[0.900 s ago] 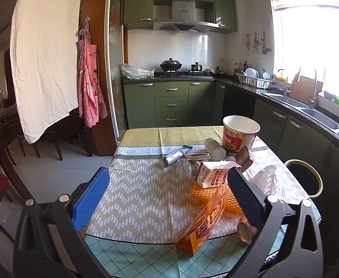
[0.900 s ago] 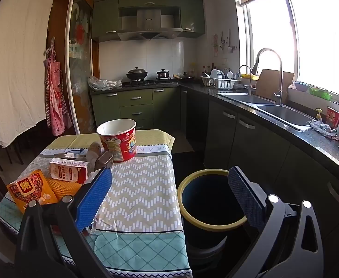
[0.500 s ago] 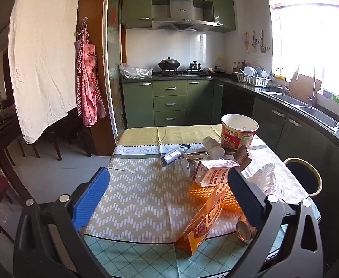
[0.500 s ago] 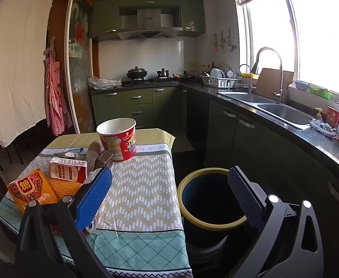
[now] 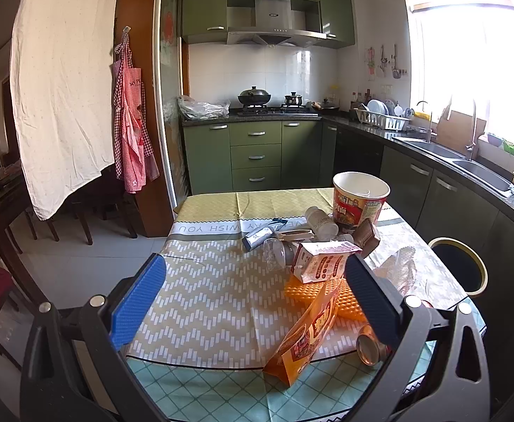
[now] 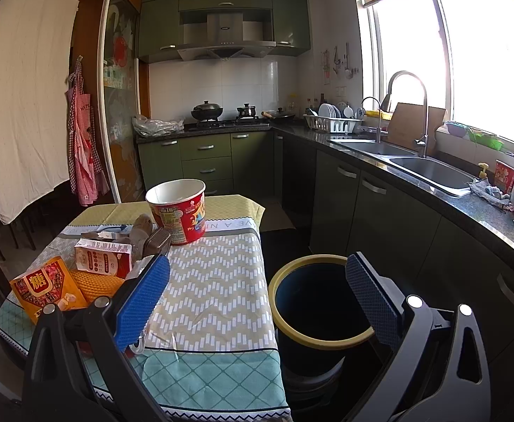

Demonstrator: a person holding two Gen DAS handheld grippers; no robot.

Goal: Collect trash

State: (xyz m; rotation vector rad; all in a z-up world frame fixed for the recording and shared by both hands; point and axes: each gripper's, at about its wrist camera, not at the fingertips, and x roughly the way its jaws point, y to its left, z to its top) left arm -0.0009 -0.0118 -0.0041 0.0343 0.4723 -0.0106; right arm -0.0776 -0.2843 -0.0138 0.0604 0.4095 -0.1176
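Trash lies on the table's right half: a red noodle cup (image 5: 360, 198) (image 6: 177, 211), a white milk carton (image 5: 321, 260) (image 6: 102, 256), an orange snack bag (image 5: 306, 334) (image 6: 46, 290), an orange mesh sheet (image 5: 313, 288), a small can (image 5: 369, 346), bottles (image 5: 321, 219) and wrappers (image 5: 257, 239). A dark bin with a yellow rim (image 6: 321, 302) (image 5: 459, 267) stands on the floor right of the table. My left gripper (image 5: 253, 292) is open and empty above the table's near edge. My right gripper (image 6: 257, 292) is open and empty, between the table edge and the bin.
The table (image 5: 214, 288) has a zigzag-patterned cloth. Green kitchen cabinets (image 6: 379, 207) and a sink counter (image 6: 415, 165) run along the right. Chairs (image 5: 81, 211) and a hanging white sheet (image 5: 60, 81) are at the left.
The left gripper has drifted slightly; the table trash sits a little lower and left in its view. The right gripper has barely moved. Both stay open.
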